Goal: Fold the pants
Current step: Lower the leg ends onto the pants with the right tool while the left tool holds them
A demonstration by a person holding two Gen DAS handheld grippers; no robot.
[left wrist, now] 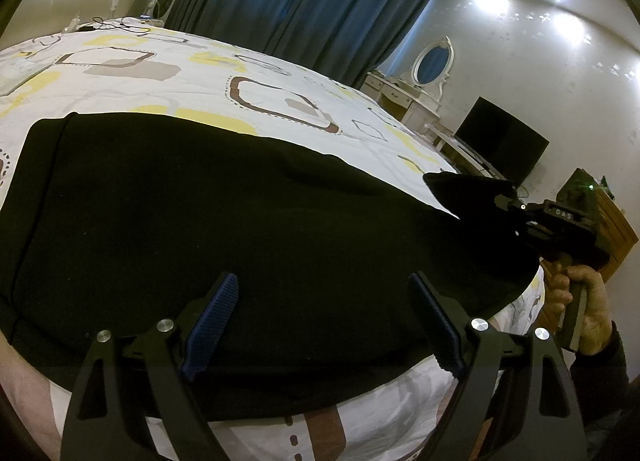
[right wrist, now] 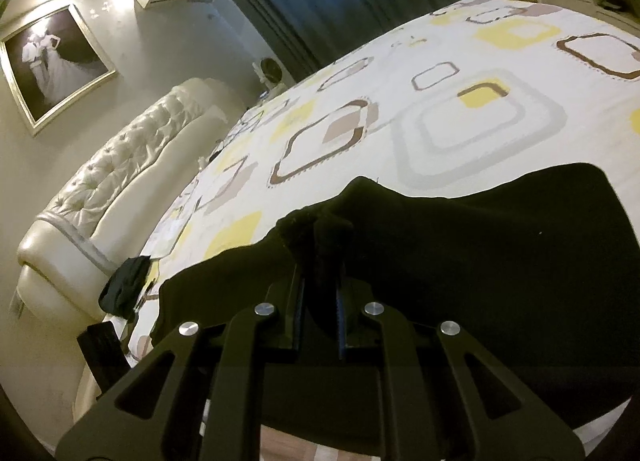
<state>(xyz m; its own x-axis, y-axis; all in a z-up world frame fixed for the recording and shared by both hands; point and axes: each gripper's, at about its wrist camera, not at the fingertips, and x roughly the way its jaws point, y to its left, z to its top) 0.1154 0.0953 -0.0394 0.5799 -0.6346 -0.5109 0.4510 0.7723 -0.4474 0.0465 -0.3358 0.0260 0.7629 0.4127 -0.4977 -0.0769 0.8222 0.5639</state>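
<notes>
Black pants (left wrist: 224,221) lie spread across the near part of a patterned bed. My left gripper (left wrist: 324,293) stands open just over the near edge of the cloth, blue pads wide apart, nothing pinched between them. At the right of the left wrist view, my right gripper (left wrist: 508,207) is held by a hand (left wrist: 580,301) and lifts a corner of the pants off the bed. In the right wrist view the right gripper (right wrist: 322,257) is shut on a bunched fold of the black pants (right wrist: 480,245), which drape back toward the camera.
The bedspread (left wrist: 168,77) is white with yellow, grey and brown squares. A padded cream headboard (right wrist: 116,197) with a dark garment (right wrist: 124,289) at its foot lies left. Dark curtains (left wrist: 304,1), a white dresser with oval mirror (left wrist: 424,73) and a black screen (left wrist: 500,137) stand beyond.
</notes>
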